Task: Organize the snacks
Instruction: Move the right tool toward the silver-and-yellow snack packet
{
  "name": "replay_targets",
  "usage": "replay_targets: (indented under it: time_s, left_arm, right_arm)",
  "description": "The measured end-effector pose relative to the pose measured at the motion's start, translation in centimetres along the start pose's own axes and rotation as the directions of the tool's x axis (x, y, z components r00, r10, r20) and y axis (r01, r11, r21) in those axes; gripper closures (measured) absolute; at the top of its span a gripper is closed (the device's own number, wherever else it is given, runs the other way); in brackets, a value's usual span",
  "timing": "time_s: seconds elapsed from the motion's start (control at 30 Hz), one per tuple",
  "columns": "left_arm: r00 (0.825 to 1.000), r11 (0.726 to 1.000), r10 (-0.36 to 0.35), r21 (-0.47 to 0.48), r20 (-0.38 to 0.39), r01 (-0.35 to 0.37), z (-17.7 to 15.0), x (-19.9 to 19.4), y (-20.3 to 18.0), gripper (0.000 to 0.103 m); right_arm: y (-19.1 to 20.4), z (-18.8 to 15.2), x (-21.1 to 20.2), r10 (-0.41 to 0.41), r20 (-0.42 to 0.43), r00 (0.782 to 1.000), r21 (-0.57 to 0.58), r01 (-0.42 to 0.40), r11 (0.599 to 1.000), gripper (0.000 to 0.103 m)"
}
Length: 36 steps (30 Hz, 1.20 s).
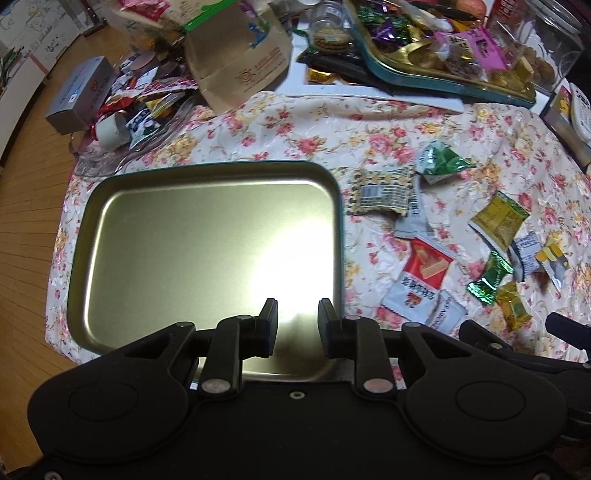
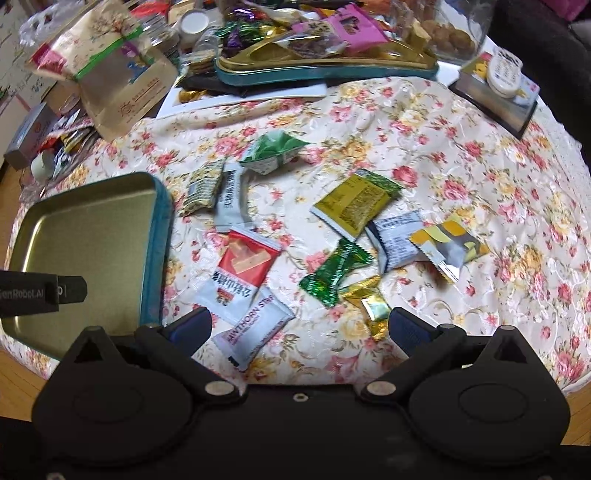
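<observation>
An empty gold tin tray [image 1: 207, 236] with a teal rim lies on the floral cloth; my left gripper [image 1: 297, 317] hovers over its near edge, jaws nearly closed with nothing between them. Several wrapped snacks lie scattered right of the tray [image 2: 92, 236]: a red-and-white packet [image 2: 243, 269], a white hawthorn packet [image 2: 255, 328], a green candy [image 2: 334, 271], a gold candy [image 2: 369, 302], a yellow-green packet [image 2: 356, 203] and a green puffed packet [image 2: 273, 151]. My right gripper [image 2: 299, 325] stands wide open above the hawthorn packet and gold candy, touching neither.
At the back, a second teal tin [image 2: 325, 70] is heaped with sweets. A brown paper bag [image 2: 122, 92], a glass jar [image 1: 328, 22] and a grey box [image 1: 81, 96] crowd the far left. A small box with a round tin [image 2: 506, 85] sits far right. Wooden floor [image 1: 29, 192] lies beyond the table's left edge.
</observation>
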State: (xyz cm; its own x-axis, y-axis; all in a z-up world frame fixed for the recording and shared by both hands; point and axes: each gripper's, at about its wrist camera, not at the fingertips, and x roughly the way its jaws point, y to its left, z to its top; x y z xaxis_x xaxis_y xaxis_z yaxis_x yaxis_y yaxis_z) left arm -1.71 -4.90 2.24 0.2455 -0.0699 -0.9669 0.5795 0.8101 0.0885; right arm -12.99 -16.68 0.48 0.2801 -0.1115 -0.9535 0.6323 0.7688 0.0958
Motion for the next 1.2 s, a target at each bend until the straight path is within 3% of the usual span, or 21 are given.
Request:
replay_targets:
  time_s: [0.2,0.57,0.83,1.2]
  left_arm:
    - [1.0,1.0,-0.006,0.002,0.009,0.005,1.0,-0.3,-1.9,0.07]
    - [0.998,0.998,-0.056,0.03,-0.018,0.057,2.1,-0.5,-6.3,0.07]
    - [0.998,0.998,-0.047,0.038,-0.04,0.048,2.4,0.2,-7.5,0.07]
    - [0.997,0.999,-0.053,0.004,-0.06,0.053,2.5,0.4,-6.5,0.07]
  right_arm:
    - [-2.9,0.7,-0.1,-0.008,0.003,1.0,0.041,0.008,0.999,0.0]
    - [-9.2,1.1,-0.2,-0.193,0.057,0.979,0.126,0.185,0.975,0.0]
    - [-10.3,-0.3,2.3,-0.21,-0.053,0.976,0.103,0.215,0.971,0.0]
    - [-10.6,-0.6,5.2,-0.22,-0.131,0.967,0.094,0.233,0.968,0.0]
